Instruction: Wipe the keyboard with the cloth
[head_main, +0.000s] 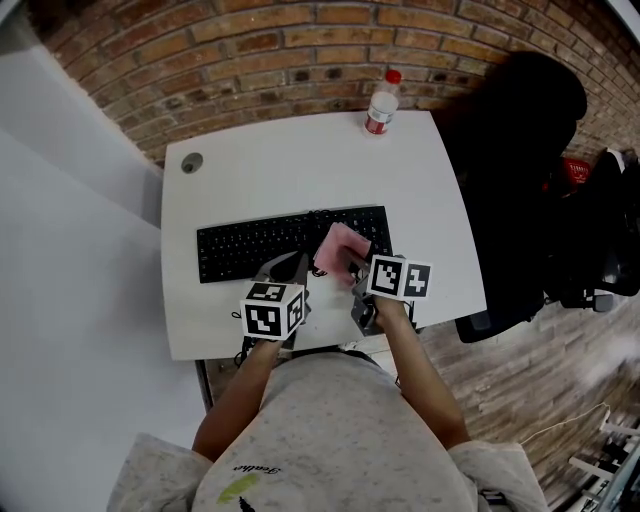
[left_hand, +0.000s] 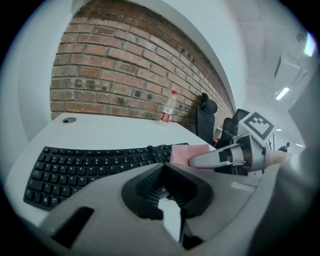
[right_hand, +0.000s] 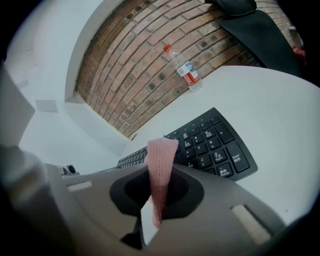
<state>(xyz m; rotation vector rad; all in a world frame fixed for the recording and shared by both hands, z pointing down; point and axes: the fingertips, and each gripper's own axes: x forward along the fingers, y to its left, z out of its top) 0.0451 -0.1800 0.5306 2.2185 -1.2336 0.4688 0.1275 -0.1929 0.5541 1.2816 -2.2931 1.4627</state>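
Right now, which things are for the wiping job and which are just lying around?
For the job: keyboard; cloth, pinched in the right gripper.
Just lying about: bottle; chair.

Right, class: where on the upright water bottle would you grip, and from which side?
Round its straight middle at the label, coming level from the keyboard side with the empty left tongs. The bottle stands upright, with bare table in front and the wall behind; the cap is narrow.
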